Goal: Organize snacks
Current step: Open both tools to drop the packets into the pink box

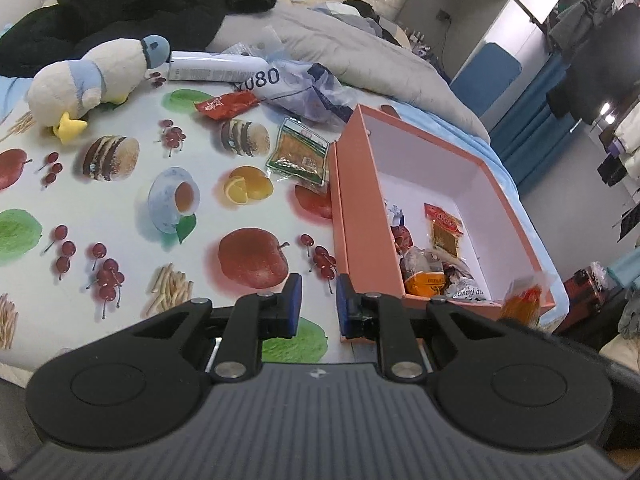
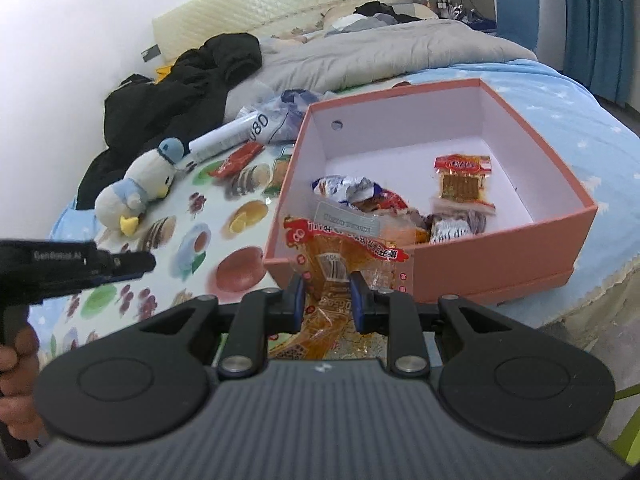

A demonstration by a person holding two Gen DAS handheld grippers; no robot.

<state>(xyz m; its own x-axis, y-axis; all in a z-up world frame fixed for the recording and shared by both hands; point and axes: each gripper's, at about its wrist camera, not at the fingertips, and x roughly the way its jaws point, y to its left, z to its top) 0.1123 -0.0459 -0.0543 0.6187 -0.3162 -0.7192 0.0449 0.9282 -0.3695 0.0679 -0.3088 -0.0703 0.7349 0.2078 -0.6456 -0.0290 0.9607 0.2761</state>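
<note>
An orange box point(image 1: 352, 200) point(image 2: 500, 256) with a white inside stands on the fruit-print cloth and holds several snack packets point(image 2: 460, 184). My right gripper point(image 2: 326, 292) is shut on an orange and red snack packet point(image 2: 340, 256), held at the box's near wall; the packet also shows in the left wrist view point(image 1: 524, 300). My left gripper point(image 1: 318, 300) is open and empty, low over the cloth beside the box's near left corner. A green and orange packet point(image 1: 298, 152) and a red packet point(image 1: 226, 106) lie on the cloth left of the box.
A plush duck point(image 1: 92, 76) point(image 2: 136, 192), a white tube point(image 1: 216, 66), a crumpled plastic bag point(image 1: 308, 84), a black jacket point(image 1: 120, 4) and a grey duvet point(image 2: 380, 56) lie behind the cloth. The bed edge drops off right of the box.
</note>
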